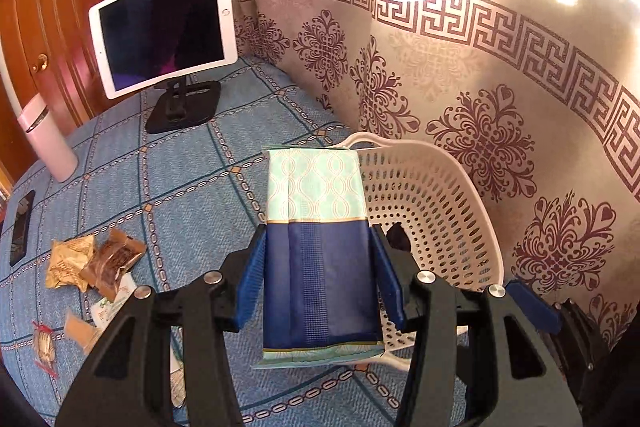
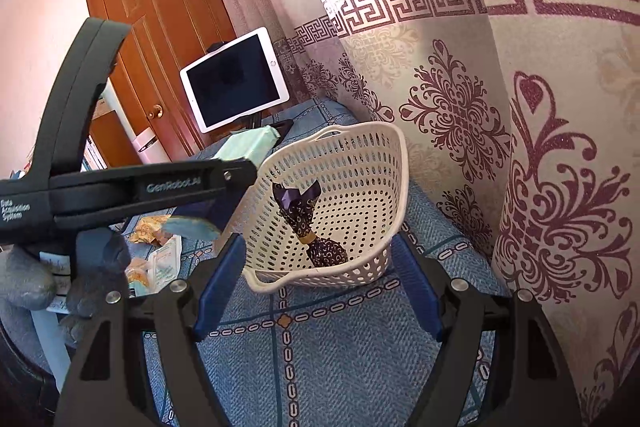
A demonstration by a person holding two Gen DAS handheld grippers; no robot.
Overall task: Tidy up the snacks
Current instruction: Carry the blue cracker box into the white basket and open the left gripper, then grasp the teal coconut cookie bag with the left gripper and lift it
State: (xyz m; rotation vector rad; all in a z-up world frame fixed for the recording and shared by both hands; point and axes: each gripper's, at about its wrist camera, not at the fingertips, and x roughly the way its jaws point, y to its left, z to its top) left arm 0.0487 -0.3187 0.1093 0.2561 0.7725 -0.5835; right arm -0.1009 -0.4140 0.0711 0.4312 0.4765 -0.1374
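The left gripper (image 1: 320,279), level above the bench (image 1: 180,187), clamps a navy and mint snack packet (image 1: 316,227) by its long sides, beside the white perforated basket (image 1: 440,195). The right gripper (image 2: 316,283) points down at that basket with its blue pads spread wide, holding nothing. A dark patterned wrapped candy (image 2: 316,243) lies inside the basket. Loose snack wrappers (image 1: 92,263) sit at left.

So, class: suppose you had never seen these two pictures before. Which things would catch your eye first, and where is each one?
First, the blue and mint snack packet clamped in the left hand-held gripper, held just left of the white perforated basket. Next, the dark purple wrapped candy lying alone in that basket, with the open right hand-held gripper in front of it. Behind, a white tablet on a stand faces the blue tablecloth.
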